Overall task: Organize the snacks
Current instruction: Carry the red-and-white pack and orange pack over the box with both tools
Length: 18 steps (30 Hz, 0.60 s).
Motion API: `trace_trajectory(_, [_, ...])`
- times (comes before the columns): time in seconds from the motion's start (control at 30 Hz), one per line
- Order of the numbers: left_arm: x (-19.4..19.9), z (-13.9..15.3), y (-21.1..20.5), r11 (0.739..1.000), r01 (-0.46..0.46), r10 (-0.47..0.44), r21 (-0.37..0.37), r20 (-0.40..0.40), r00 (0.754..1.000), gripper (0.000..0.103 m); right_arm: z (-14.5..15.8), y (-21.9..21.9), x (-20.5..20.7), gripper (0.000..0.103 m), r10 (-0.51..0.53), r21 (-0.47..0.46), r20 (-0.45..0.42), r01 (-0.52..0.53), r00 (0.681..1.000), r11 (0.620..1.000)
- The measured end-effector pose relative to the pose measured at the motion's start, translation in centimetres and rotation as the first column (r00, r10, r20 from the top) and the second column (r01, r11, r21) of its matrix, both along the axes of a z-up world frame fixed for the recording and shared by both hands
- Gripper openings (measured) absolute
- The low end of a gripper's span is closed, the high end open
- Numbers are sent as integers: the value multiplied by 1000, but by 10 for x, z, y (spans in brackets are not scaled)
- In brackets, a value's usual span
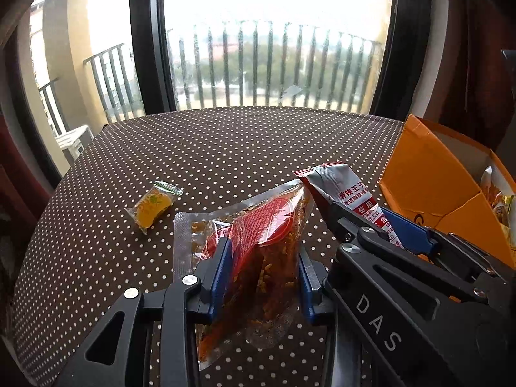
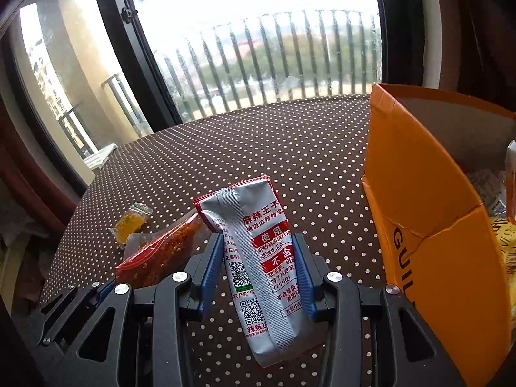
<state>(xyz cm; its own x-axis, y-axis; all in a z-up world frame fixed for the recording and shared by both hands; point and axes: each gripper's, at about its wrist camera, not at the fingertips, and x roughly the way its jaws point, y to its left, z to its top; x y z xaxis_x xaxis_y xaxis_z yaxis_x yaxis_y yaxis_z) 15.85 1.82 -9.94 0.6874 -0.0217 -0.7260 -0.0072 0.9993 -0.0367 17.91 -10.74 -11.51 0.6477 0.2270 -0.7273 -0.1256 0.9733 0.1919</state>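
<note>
My left gripper is shut on a clear pouch of red spicy snack and holds it above the dotted table. My right gripper is shut on a silver and red snack packet, also held above the table. That packet and the right gripper show at the right of the left wrist view. The red pouch shows at the left of the right wrist view. A small orange jelly candy lies on the table to the left; it also shows in the right wrist view.
An open orange cardboard box with several snacks inside stands on the table at the right; it also shows in the left wrist view. A large window with a balcony railing is behind the table.
</note>
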Motion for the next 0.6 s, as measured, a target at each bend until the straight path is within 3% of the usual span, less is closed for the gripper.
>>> trace_trajectory(0.6, [-58, 72, -21, 999, -34, 37, -20, 156, 987, 37, 68, -17, -46, 46, 54, -8, 150, -53, 987, 999])
